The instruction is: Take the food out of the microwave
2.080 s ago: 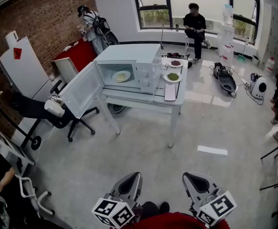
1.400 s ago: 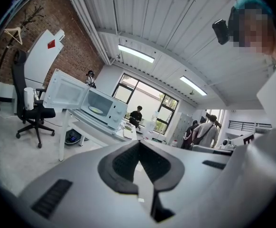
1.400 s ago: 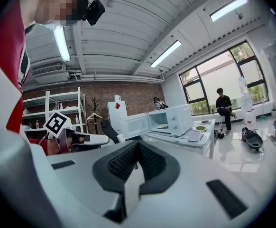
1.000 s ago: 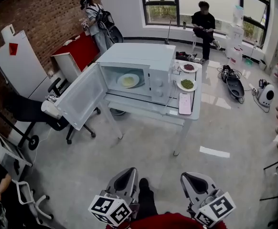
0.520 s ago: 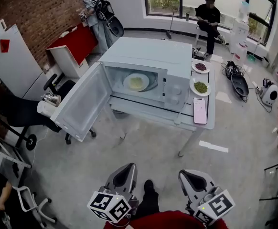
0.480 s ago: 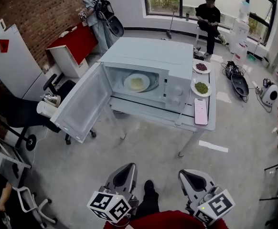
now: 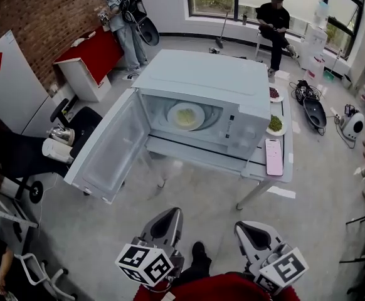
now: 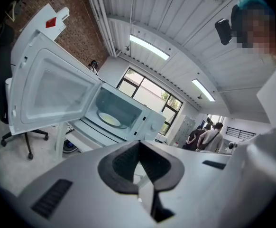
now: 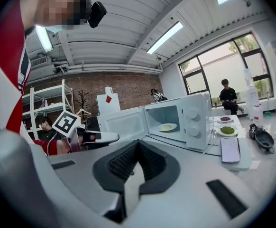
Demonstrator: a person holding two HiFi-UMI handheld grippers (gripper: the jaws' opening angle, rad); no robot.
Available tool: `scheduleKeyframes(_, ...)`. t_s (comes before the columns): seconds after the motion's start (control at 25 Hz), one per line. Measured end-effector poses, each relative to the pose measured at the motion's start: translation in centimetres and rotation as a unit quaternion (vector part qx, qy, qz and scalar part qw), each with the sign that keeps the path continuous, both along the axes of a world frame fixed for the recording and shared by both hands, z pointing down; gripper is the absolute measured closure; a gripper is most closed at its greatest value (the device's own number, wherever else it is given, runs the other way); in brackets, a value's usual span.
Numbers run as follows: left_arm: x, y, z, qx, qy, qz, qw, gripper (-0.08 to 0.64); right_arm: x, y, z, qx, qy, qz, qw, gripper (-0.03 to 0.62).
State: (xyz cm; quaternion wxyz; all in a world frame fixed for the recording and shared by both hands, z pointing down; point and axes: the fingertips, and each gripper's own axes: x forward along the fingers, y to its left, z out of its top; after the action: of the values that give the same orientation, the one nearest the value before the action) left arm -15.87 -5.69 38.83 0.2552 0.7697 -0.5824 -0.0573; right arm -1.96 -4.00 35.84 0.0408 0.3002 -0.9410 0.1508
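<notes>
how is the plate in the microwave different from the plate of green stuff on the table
The microwave plate carries pale yellow food; the table plate carries green food. The microwave plate sits inside the open microwave; the table plate stands on the table, near a phone. Both are round and white.

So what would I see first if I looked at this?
The big white microwave on the table in the middle, its door swung wide open to the left. Inside sits a plate of pale yellow food. At the bottom, the left gripper and the right gripper hang shut and empty.
</notes>
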Motion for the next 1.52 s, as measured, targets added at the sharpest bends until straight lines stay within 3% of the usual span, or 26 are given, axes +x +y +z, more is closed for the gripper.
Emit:
scheduleKeyframes(0.6, -4.2, -9.1, 0.5, -0.005, 0.053, -0.014, 0.9985, 0.552, -2.6, -4.7, 0.7, -0.014, 0.011, 0.007, 1.0, 0.581)
scheduleKeyframes(0.88, -5.3, -14.7, 1.4, -0.028, 0.127, -0.029, 0.9911, 0.552, -2.4, -7.6, 0.6, -0.022, 0.023, 0.006, 0.999, 0.581)
scheduleKeyframes(1.2, -7.4, -21.5, 4.8, -0.073, 0.232, -0.061, 0.9681, 0.497, -2.9, -11.1, 0.5, -0.039, 0.031, 0.018, 0.999, 0.581)
scheduleKeyframes(1.36, -8.2, -24.2, 6.9, -0.098, 0.293, -0.08, 0.9478, 0.488, -2.5, -11.9, 2.0, 0.001, 0.051, -0.006, 0.999, 0.581)
scheduleKeyframes(1.52, -8.6, -26.2, 8.8, -0.122, 0.34, -0.095, 0.9276, 0.483, -2.6, -12.7, 2.6, -0.001, 0.058, -0.011, 0.998, 0.581)
